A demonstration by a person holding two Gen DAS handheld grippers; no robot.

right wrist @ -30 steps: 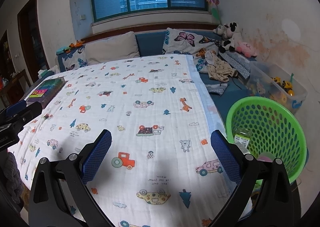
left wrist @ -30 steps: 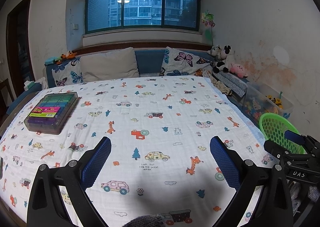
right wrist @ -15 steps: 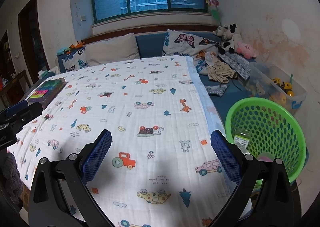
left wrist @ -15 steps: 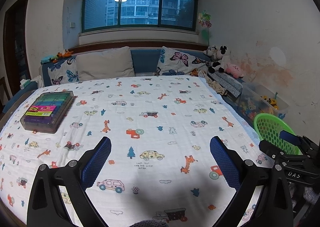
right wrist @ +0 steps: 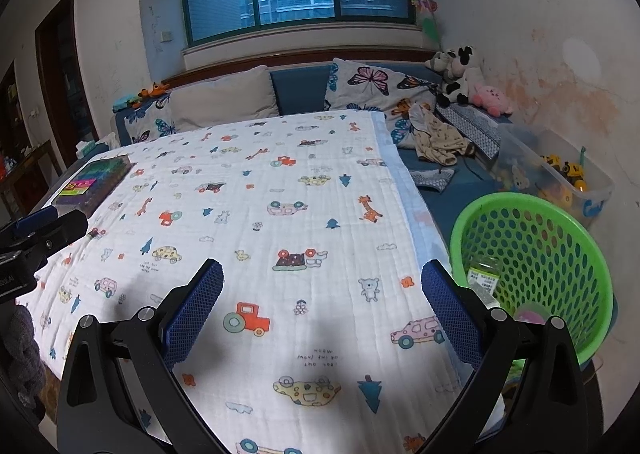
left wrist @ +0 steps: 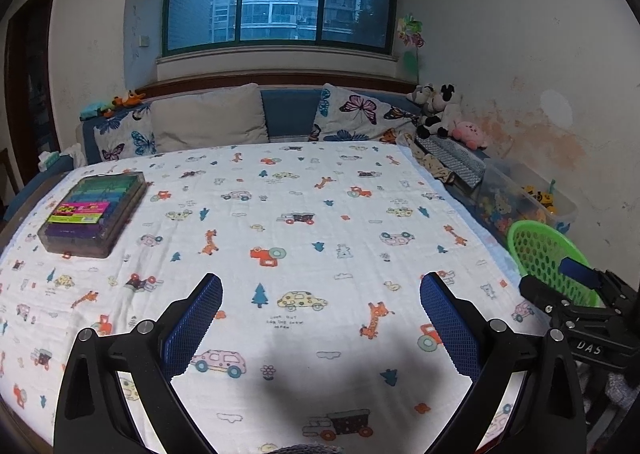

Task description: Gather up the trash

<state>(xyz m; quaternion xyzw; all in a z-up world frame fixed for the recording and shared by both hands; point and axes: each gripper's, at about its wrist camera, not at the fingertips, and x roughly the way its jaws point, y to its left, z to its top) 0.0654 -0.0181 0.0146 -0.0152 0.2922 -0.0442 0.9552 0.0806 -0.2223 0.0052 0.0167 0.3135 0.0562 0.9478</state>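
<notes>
Here we hold both tongs spread wide over the bed, gripping nothing.
Left tongs and right tongs hover; the basket beside the bed holds a labelled bottle, text unreadable; "DAS" marks the right tool.

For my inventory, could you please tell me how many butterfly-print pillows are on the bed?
2: one butterfly-print pillow at the headboard's left end, another towards its right. Others may be hidden.

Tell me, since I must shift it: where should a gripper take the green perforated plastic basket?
Grip the green perforated plastic basket by its near rim, descending from above with one finger inside and one outside; the thin upright wall fits between open jaws, and the round body looks too wide.
</notes>
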